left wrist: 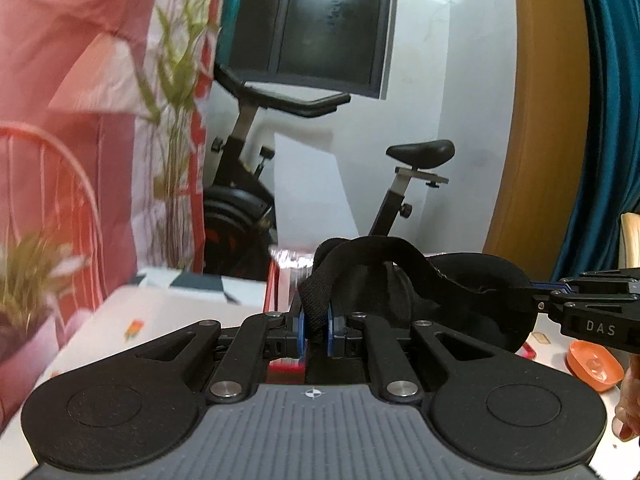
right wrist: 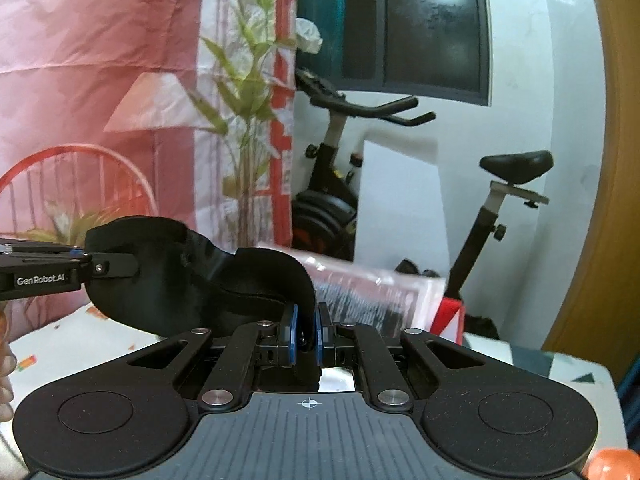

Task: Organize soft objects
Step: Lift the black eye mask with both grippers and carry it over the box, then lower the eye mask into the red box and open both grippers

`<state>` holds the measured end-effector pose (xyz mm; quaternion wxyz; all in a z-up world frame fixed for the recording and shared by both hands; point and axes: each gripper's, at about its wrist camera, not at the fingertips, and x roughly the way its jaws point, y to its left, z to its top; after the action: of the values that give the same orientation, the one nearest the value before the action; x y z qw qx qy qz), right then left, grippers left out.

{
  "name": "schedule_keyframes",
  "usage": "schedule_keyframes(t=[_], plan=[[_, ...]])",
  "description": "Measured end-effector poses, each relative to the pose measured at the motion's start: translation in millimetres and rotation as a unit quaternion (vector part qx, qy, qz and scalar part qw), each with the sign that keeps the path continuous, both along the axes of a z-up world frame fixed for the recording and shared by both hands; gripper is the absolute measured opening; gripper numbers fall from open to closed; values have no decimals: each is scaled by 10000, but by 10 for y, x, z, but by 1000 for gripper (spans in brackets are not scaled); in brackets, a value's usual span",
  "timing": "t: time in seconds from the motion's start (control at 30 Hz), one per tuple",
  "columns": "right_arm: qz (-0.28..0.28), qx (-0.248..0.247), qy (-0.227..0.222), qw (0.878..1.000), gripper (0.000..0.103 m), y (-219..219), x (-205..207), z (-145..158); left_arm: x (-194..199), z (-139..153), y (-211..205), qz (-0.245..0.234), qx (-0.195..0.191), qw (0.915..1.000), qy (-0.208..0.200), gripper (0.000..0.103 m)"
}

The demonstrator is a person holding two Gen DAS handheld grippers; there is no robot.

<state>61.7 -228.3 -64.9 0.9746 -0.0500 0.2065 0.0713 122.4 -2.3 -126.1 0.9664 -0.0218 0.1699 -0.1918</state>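
Eye mask [left wrist: 472, 296], black, apparently padded, hangs above the worktop [left wrist: 160, 320] between my hands. My left gripper [left wrist: 316, 326] is clamped on its strap [left wrist: 316, 304]; my right gripper [right wrist: 306, 336] pinches the opposite end.

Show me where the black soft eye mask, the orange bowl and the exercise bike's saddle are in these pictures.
Black soft eye mask [left wrist: 480, 292]: left wrist view, on its padded right half.
Orange bowl [left wrist: 594, 364]: left wrist view, on its inner surface.
Black exercise bike saddle [right wrist: 518, 165]: right wrist view, on the seat top.
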Motion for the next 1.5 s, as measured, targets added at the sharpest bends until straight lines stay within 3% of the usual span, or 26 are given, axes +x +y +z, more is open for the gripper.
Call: schedule_keyframes(t=[0.23,0.6,0.77,1.03,1.2,1.5], plan=[[-205,-178,111,9996,8,-156,361,-24,330,74,-268,-206,268,9994,-9,11],[-399,226,1059,9933,8,-423,709,-595,870,-309,-454,-403,506,9919,1095,11],[-498,406,1342,9889,9,-508,812,-674,959,-366,-478,-539,733,9879,1256,12],[-637,440,1477,9860,11,-591,842,-725,1009,-419,-531,-756,937,9827,1406,20],[-815,473,1535,9836,12,-654,821,-764,1006,-394,-518,-664,1116,9827,1320,42],[-989,364,1407,9844,21,-726,743,-678,970,-312,-443,-417,968,9869,1225,44]])
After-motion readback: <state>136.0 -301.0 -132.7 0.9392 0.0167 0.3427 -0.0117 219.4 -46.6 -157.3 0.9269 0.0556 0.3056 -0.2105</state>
